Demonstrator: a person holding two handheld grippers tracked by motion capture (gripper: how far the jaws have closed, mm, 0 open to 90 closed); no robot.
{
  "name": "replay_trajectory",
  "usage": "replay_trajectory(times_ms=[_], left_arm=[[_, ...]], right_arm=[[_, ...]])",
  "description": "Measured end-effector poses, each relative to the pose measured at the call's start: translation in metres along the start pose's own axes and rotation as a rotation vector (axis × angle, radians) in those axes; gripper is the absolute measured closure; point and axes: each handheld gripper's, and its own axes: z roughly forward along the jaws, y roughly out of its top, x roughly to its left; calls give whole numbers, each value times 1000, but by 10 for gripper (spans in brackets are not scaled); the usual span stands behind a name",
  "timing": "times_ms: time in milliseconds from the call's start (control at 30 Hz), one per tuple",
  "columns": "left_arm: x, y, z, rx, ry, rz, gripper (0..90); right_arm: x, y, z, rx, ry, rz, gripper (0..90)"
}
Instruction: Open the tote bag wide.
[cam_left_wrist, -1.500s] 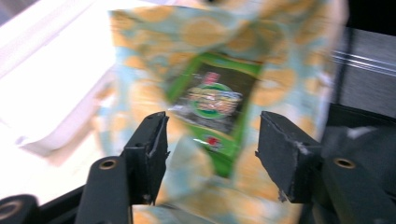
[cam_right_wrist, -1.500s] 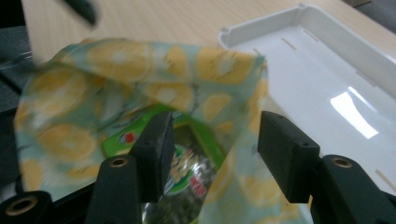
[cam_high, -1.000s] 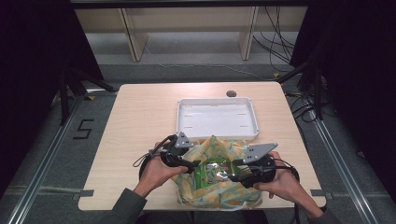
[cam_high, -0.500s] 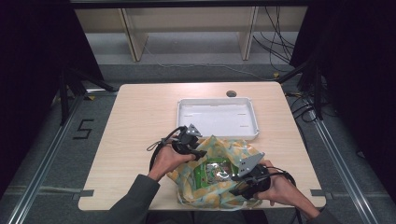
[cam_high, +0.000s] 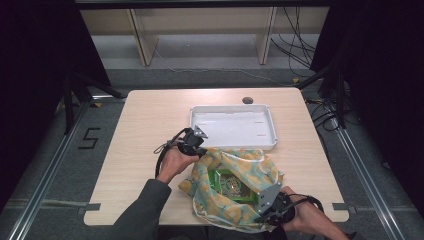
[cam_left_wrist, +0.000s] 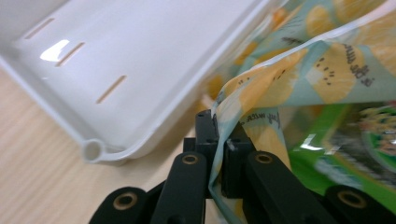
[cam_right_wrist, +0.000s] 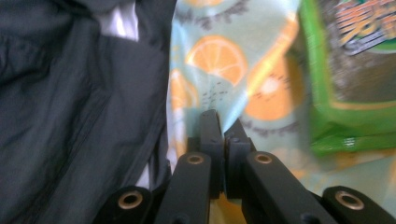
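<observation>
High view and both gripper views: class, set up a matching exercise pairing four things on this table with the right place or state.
Things:
1. white tray
2. fruit-print bag
3. green packet
4. left gripper

Descriptions:
A. inside the bag
B. shut on the bag's edge
C. empty, beyond the bag
D. open-mouthed, at the table's near edge

Pairs: 1-C, 2-D, 3-A, 4-B
</observation>
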Motion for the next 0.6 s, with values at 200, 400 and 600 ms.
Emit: replay_trajectory(times_ms=[200,400,600], left_arm=[[-1,-2,-9,-48,-58,-33,687],[-20,2,-51,-156,-56,-37,417],[-56,-12,-85,-192,-206,8,371]], right_arm=[[-5,3,-8,-78,-37,70,644],[-17,15,-49,-342,-161,120,485],[-40,26,-55,-340,-296,223,429]])
